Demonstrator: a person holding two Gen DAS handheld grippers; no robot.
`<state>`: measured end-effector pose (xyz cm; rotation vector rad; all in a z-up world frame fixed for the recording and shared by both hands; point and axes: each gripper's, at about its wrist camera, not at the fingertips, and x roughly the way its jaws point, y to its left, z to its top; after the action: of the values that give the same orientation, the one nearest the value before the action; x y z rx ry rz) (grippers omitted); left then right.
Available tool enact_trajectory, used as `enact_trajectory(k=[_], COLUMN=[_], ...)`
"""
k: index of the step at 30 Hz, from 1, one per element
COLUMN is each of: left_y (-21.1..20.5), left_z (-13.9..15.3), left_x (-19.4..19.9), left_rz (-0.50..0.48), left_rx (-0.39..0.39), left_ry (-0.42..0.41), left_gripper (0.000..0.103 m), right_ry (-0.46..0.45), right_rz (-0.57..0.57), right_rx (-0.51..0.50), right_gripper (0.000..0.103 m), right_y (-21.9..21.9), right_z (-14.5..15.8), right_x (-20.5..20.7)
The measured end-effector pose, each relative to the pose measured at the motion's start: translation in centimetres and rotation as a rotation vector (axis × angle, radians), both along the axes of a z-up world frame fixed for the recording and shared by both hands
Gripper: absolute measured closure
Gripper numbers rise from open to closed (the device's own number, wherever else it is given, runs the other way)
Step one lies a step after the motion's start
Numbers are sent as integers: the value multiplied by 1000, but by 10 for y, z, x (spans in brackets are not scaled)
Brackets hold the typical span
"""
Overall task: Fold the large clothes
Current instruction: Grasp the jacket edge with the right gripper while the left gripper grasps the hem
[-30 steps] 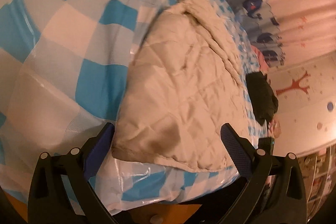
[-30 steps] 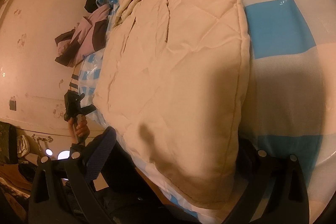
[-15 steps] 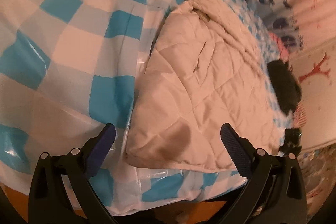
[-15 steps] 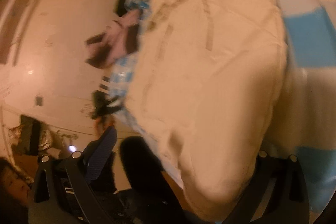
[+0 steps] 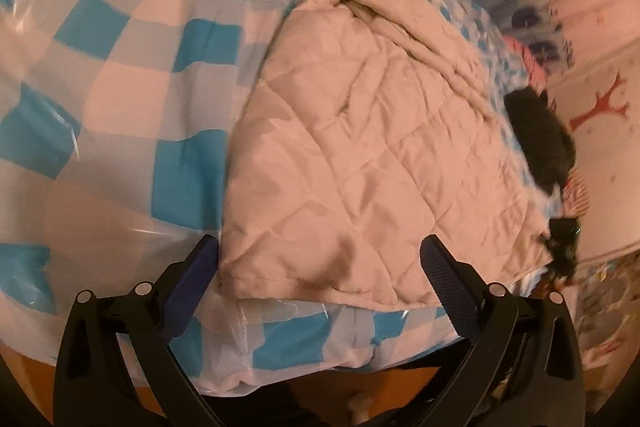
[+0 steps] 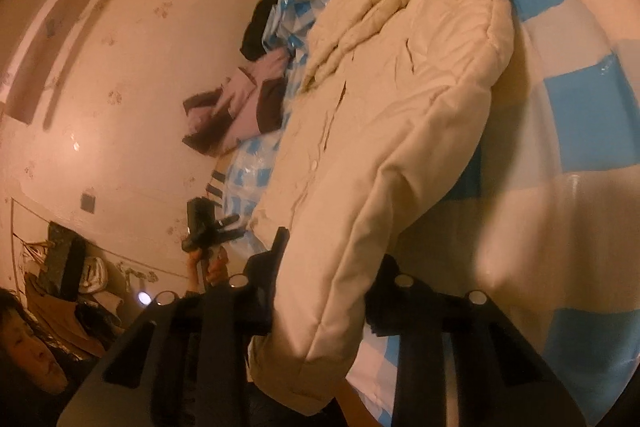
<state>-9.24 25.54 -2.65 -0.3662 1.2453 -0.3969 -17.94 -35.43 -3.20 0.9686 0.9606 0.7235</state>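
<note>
Right claw pinches cream jacket; no writing legible.

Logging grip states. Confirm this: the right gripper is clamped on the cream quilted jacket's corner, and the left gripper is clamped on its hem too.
Wrong about the left. The left gripper is open, its fingers either side of the cream quilted jacket hem, as the left wrist view shows. The right gripper is clamped on the jacket's corner.

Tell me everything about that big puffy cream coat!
The coat is cream, quilted and puffy, with snap buttons down its front. It lies spread on a blue-and-white checked plastic sheet. The right tool is shut on its lower corner, lifting that part up. The left tool is open, hovering at the opposite hem corner.
</note>
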Motion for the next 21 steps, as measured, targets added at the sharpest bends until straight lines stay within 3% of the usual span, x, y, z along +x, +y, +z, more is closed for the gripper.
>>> enact_trajectory(k=[4, 9, 15, 21], left_y=[-17, -3, -29, -32], left_z=[5, 12, 22, 2], left_x=[2, 1, 3, 6], left_rz=[-53, -21, -98, -94], left_rx=[19, -59, -31, 25], left_ry=[12, 21, 8, 70], left_gripper=[7, 7, 7, 7], right_ry=[-13, -45, -31, 2], right_rz=[-25, -68, -75, -76], right_rx=[29, 86, 107, 88], right_gripper=[76, 78, 78, 76], right_y=[-4, -22, -25, -28], right_z=[-1, 0, -12, -17], right_x=[-2, -4, -4, -6])
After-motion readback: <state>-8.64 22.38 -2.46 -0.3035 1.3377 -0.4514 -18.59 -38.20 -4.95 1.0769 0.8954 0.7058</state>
